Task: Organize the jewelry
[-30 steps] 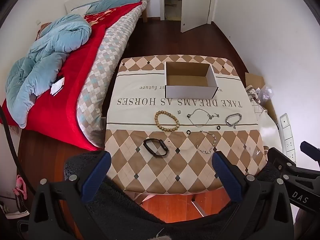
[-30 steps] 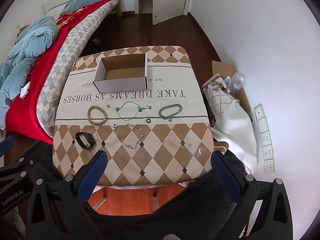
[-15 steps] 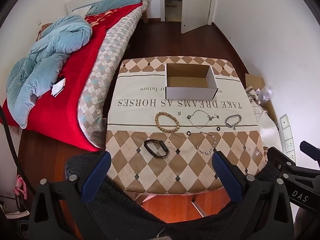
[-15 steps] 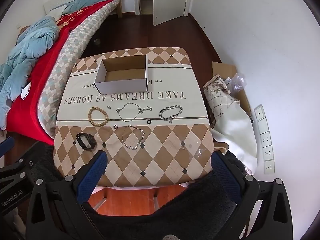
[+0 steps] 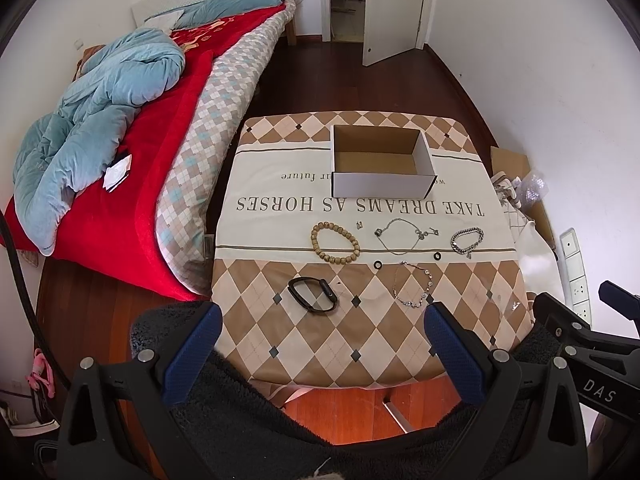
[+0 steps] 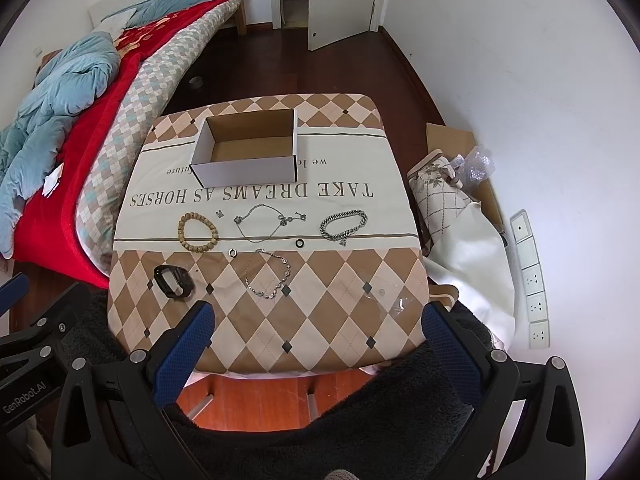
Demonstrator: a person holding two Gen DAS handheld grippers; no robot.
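Both hand-held grippers hang above the near edge of the table [image 5: 472, 168], each spread wide with nothing between its blue pads. The left hand-held gripper [image 5: 320, 356] looks down over the black band; the right hand-held gripper [image 6: 318, 354] sits further right, over bare checked cloth.

The left view takes in more of the bed [image 5: 192, 120]: the rumpled blue quilt [image 5: 100, 100], the red blanket and a white card lying on it, plus something pink on the floor in the near-left corner. It also catches the right hand-held gripper's black frame at its right edge. The right view shows more of the white wall, a column of wall sockets [image 6: 532, 276], a patterned cloth bundle [image 6: 440, 200] and crumpled plastic beside the table.

On the table the open cardboard box [image 5: 380, 172] stands empty toward the far side, on the cream strip with printed lettering. Nearer lie the jewelry pieces in a loose row: a wooden bead bracelet [image 5: 335, 242], a thin silver chain [image 5: 400, 236], a chunky silver bracelet [image 5: 466, 238]. Two small dark rings [image 5: 377, 265] sit just in front of them, then a delicate sparkly bracelet [image 5: 414, 284] and the black band [image 5: 312, 294] on the brown checks.

Dark wood floor runs back to a half-open white door [image 6: 340, 4].
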